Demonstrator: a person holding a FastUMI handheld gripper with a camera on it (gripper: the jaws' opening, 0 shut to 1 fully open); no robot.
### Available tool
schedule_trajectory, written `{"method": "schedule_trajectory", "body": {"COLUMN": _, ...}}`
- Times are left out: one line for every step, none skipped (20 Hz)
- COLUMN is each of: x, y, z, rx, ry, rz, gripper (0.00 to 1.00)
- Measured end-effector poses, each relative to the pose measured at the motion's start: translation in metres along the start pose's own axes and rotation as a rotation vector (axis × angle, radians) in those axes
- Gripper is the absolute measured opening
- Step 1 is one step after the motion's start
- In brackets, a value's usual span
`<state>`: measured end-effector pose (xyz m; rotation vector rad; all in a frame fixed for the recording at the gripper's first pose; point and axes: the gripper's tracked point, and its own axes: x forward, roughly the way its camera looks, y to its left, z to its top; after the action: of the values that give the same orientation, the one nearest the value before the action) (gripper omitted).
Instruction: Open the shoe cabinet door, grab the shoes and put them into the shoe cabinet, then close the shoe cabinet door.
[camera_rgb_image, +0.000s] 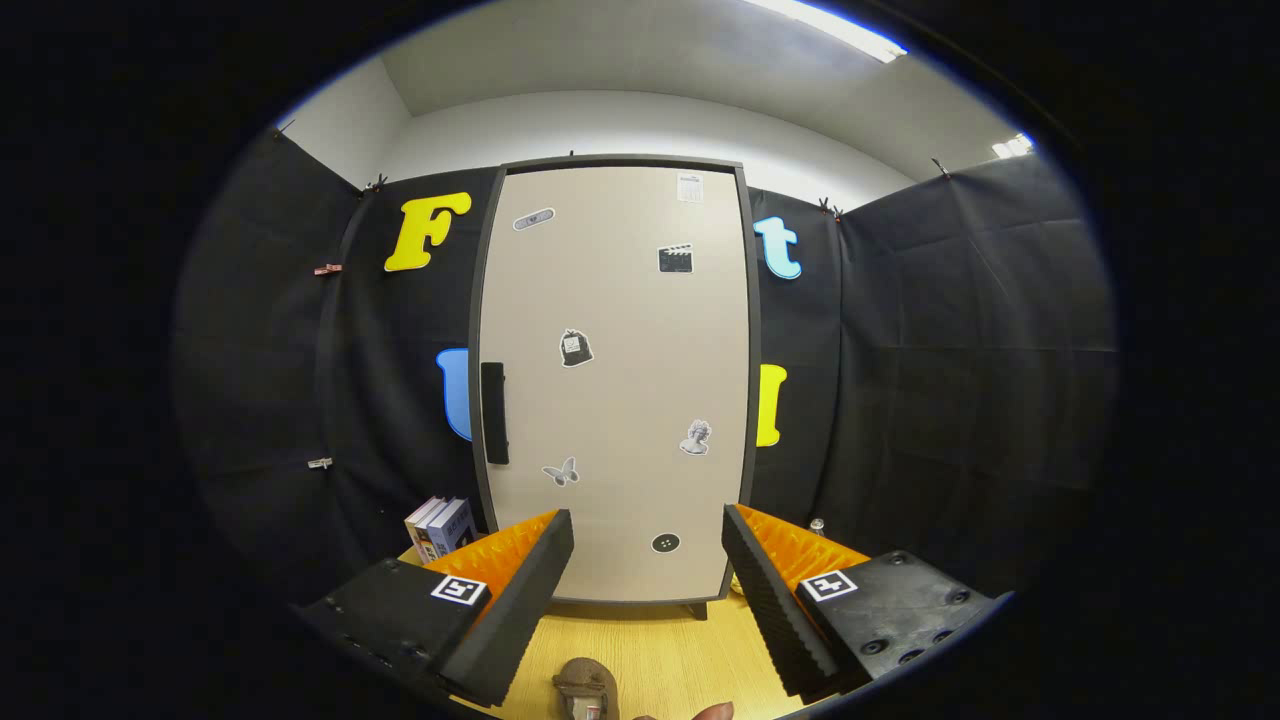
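Shoe cabinet (615, 380) stands upright on the wooden surface (670, 650), directly ahead of the claw (648, 560) and beyond its fingers. The cabinet door (640, 330) is closed, flush in its dark frame, and carries several small stickers. A dark vertical handle (494, 412) sits at mid-height on the door's left edge, which suggests the hinges are on the right.

Claw state: fingers spread wide apart, holding nothing, pointed square at the lower door. Neither finger touches the cabinet.

A brown shoe (587, 690) lies on the surface just below and between the fingers, close to the camera. Part of a fingertip (712, 712) shows just beside it. Some books (440, 528) stand left of the cabinet, near its base.

Assessment: the task is at its first step, door not yet opened. To do it well, the claw should be raised and shifted left to the handle, fingers aligned to either side of the vertical bar, then closed firmly before pulling. The pull should follow an arc about the right-hand edge rather than straight back, lest the cabinet slide or tip. Keep the swing clear of the books and shoe.
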<state>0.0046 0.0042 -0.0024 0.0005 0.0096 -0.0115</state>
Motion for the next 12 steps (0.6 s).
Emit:
{"method": "schedule_trajectory", "body": {"x": 0.001, "y": 0.002, "z": 0.0, "rx": 0.002, "ry": 0.0, "rz": 0.002, "gripper": 0.98}}
{"method": "schedule_trajectory", "body": {"x": 0.003, "y": 0.006, "z": 0.001, "rx": 0.007, "ry": -0.001, "rz": 0.008, "gripper": 0.98}}
{"method": "schedule_trajectory", "body": {"x": 0.005, "y": 0.013, "z": 0.002, "rx": 0.014, "ry": 0.0, "rz": 0.022, "gripper": 0.98}}
{"method": "schedule_trajectory", "body": {"x": 0.009, "y": 0.021, "z": 0.003, "rx": 0.019, "ry": 0.004, "rz": 0.037, "gripper": 0.98}}
{"method": "schedule_trajectory", "body": {"x": 0.013, "y": 0.026, "z": 0.005, "rx": 0.023, "ry": 0.002, "rz": 0.045, "gripper": 0.98}}
{"method": "schedule_trajectory", "body": {"x": 0.019, "y": 0.032, "z": 0.009, "rx": 0.028, "ry": -0.002, "rz": 0.051, "gripper": 0.98}}
{"method": "schedule_trajectory", "body": {"x": 0.025, "y": 0.039, "z": 0.012, "rx": 0.033, "ry": -0.004, "rz": 0.057, "gripper": 0.98}}
{"method": "schedule_trajectory", "body": {"x": 0.032, "y": 0.047, "z": 0.015, "rx": 0.036, "ry": -0.006, "rz": 0.063, "gripper": 0.98}}
{"method": "schedule_trajectory", "body": {"x": 0.041, "y": 0.055, "z": 0.016, "rx": 0.037, "ry": -0.004, "rz": 0.068, "gripper": 0.98}}
{"method": "schedule_trajectory", "body": {"x": 0.05, "y": 0.063, "z": 0.018, "rx": 0.041, "ry": -0.002, "rz": 0.072, "gripper": 0.98}}
{"method": "schedule_trajectory", "body": {"x": 0.059, "y": 0.073, "z": 0.02, "rx": 0.045, "ry": -0.006, "rz": 0.079, "gripper": 0.98}}
{"method": "schedule_trajectory", "body": {"x": 0.066, "y": 0.082, "z": 0.023, "rx": 0.05, "ry": -0.01, "rz": 0.087, "gripper": 0.98}}
